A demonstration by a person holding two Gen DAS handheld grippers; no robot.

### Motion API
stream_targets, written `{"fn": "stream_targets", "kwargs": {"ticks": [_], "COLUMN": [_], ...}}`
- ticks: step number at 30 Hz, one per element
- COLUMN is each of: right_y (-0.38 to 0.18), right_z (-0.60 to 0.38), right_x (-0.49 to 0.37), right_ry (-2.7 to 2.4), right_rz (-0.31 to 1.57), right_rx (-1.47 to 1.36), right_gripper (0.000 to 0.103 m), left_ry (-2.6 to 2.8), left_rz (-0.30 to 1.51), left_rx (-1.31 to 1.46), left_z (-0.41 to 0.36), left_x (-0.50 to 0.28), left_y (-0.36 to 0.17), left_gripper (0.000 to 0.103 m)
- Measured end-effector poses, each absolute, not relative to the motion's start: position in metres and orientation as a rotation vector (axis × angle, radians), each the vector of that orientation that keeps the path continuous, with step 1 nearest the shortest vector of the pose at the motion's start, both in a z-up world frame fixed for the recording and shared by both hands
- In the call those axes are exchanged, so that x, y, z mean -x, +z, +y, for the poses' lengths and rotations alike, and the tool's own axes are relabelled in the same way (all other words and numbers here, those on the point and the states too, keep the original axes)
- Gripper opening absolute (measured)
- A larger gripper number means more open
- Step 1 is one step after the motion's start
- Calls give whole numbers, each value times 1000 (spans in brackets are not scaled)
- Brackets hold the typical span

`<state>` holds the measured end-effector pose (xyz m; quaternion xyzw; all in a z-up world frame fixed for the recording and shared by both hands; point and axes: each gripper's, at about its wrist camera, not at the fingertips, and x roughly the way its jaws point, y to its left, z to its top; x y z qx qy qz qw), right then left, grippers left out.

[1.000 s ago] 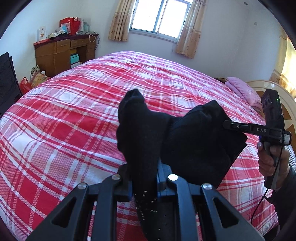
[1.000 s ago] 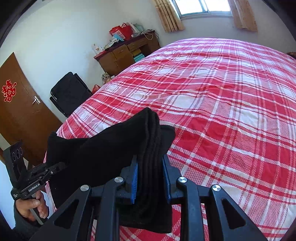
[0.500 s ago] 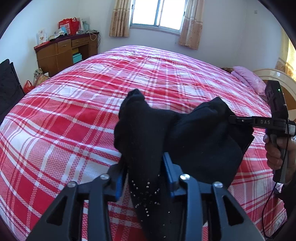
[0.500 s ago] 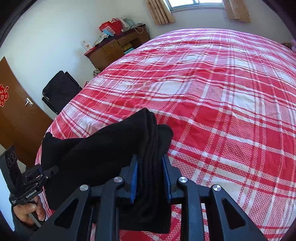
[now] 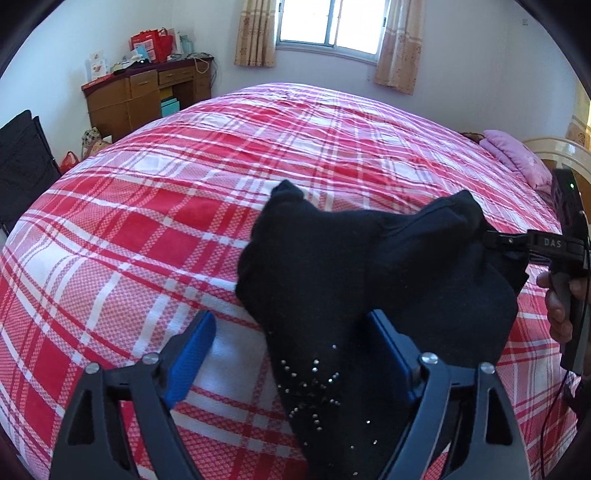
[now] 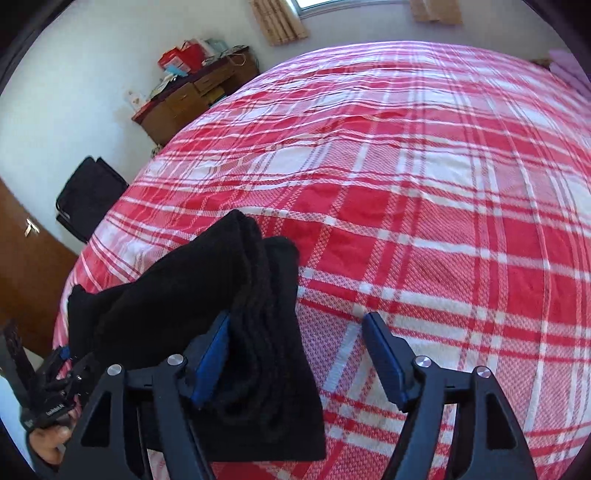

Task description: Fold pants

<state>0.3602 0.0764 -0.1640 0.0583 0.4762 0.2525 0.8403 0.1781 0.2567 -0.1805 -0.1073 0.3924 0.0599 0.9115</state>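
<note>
Red-and-white plaid bedspread (image 5: 147, 229): spreads ahead of both your grippers. Black pants (image 5: 332, 280): bunched in a folded stack, lying between them. Left gripper (image 5: 295, 354): fingers spread wide around the fabric. Right gripper (image 6: 299, 354): likewise wide, pants against its left pad.

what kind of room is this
Most likely a home bedroom: a large bed with a red plaid cover fills the view, a pink pillow lies at its head, and a wooden desk stands by the curtained window.

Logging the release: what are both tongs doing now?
Left tongs: open, black pants lying loose between the jaws.
Right tongs: open, not clamping them.
</note>
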Motion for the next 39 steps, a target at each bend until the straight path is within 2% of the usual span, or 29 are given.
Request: {"fn": "stream_targets", "kwargs": {"ticks": [7, 14, 18, 28, 39], "right_y": [-113, -61, -38, 8, 18], "right_z": [27, -28, -48, -65, -49], "right_x": [-315, -226, -172, -112, -84], "right_ry": [344, 272, 271, 264, 288], "right_rz": [838, 700, 615, 457, 405], "right_rx": [-90, -5, 38, 87, 129], "right_gripper": [73, 76, 79, 80, 82], "left_ry": [192, 145, 99, 70, 63], "left_rz": [678, 525, 460, 397, 355], "left_rx": [224, 202, 182, 127, 134], "left_z": [260, 230, 206, 177, 175], "left_x": [-154, -124, -106, -71, -59], "left_y": [-131, -70, -46, -20, -13], "left_gripper": [86, 91, 98, 101, 101]}}
